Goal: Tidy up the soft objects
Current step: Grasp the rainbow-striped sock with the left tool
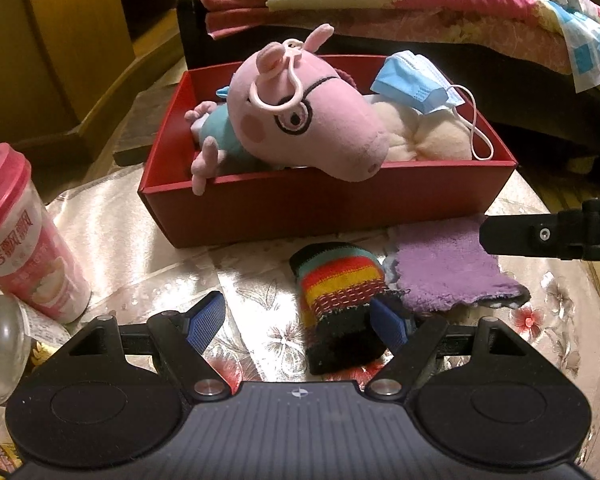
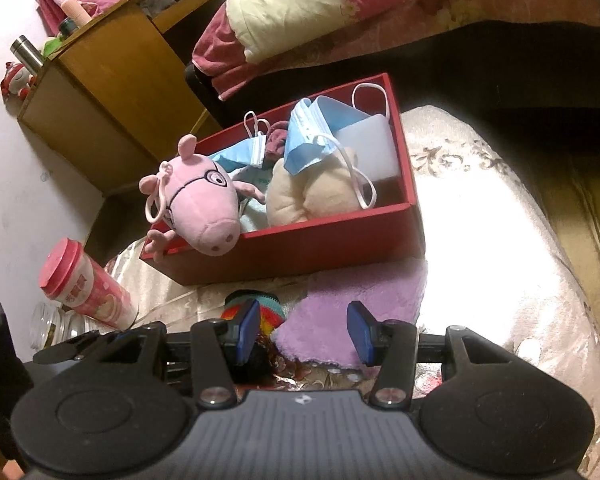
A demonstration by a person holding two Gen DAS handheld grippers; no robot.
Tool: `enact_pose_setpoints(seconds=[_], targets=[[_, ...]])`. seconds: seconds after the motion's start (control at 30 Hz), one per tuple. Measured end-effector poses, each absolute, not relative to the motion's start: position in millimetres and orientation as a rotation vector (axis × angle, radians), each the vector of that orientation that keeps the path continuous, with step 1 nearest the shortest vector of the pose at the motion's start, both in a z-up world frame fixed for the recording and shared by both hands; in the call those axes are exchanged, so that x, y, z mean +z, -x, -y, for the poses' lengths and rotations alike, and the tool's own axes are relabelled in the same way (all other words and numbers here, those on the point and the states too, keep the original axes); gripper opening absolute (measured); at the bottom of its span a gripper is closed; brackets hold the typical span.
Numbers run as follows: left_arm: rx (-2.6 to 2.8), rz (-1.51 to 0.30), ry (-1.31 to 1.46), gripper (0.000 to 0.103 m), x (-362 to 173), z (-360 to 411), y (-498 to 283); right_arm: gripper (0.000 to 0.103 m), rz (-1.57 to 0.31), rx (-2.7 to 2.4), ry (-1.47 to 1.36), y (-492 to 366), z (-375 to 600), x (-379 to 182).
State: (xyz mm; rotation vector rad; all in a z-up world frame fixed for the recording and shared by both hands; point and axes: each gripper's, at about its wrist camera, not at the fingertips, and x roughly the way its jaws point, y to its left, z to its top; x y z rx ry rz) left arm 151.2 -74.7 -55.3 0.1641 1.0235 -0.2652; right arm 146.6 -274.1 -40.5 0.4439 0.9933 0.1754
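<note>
Done: my red box already holds the pig plush, a cream plush and 2 blue masks, the second mask tucked behind the pig; a white block sits at the box's far end in the right wrist view
Pig: its snout and 1 arm hang over the near wall of the box, so I judge it in but not tidy
Left: 2 soft things lie on the tabletop just in front of the box, a striped sock and a purple cloth, touching each other at the edge
Progress: I judge the job well past halfway, with only the sock and cloth left to box
Left hand-held gripper: jaws wide apart and holding nothing; the sock's dark cuff lies between them, against the right pad
Right hand-held gripper: jaws part-way apart, nothing clamped; the cloth's near edge lies between the pads, and the sock shows just behind the left pad
Next: I'd judge each hand is lined up for its own pick, the left for the sock and the right for the cloth
Not mine to sort: a pink cup and a glass jar stand at the tabletop's left edge, neither of them soft
Room in box: little free space shows, mostly on top of the cream plush
</note>
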Motion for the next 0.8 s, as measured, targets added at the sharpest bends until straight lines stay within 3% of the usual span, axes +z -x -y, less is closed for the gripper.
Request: enact_pose_setpoints(seconds=[0.6, 0.7, 0.8], targets=[[-0.271, -1.049, -0.173, 0.078, -75, 91, -170, 0.025, -1.01, 0.151, -0.446, -153, 279, -48], [-0.265, -1.071, -0.163, 0.068, -84, 95, -173, 0.025, -1.012, 0.15, -0.445, -154, 280, -49], [-0.296, -1.094, -0.131, 0.048, -88, 95, -176, 0.024, -1.016, 0.141, -0.44, -155, 281, -50]])
